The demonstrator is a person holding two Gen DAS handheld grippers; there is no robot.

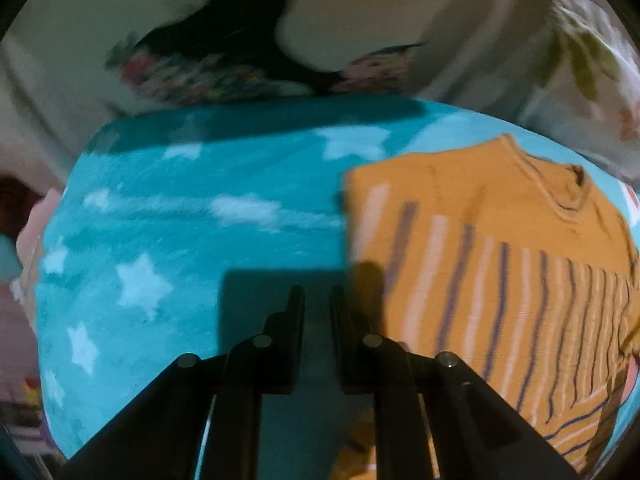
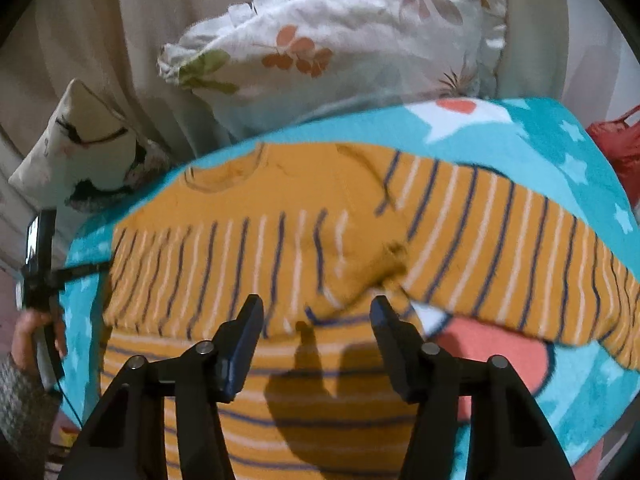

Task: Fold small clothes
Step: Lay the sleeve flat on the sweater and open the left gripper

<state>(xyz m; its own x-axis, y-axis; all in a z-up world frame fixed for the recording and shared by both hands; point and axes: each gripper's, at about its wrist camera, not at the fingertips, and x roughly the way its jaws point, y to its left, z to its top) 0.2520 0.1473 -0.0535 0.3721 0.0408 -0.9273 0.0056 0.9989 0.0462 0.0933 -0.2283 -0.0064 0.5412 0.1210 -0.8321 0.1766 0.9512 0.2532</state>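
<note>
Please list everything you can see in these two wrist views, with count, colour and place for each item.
striped sweater: one, mustard with navy and white stripes, spread on the blanket, one sleeve folded across its body.
star blanket: one, turquoise with white stars, under the sweater.
floral pillow: one, white with orange and green print, behind the blanket.
small cushion: one, cream with dark print, far left in the right wrist view.
red item: one, red, right edge; too little shows to identify it.
left gripper: one, black, jaws nearly together with nothing between them, over the blanket beside the sweater.
right gripper: one, black, jaws apart above the sweater.
hand: one, left edge of the right wrist view, holding the left gripper's handle.
</note>
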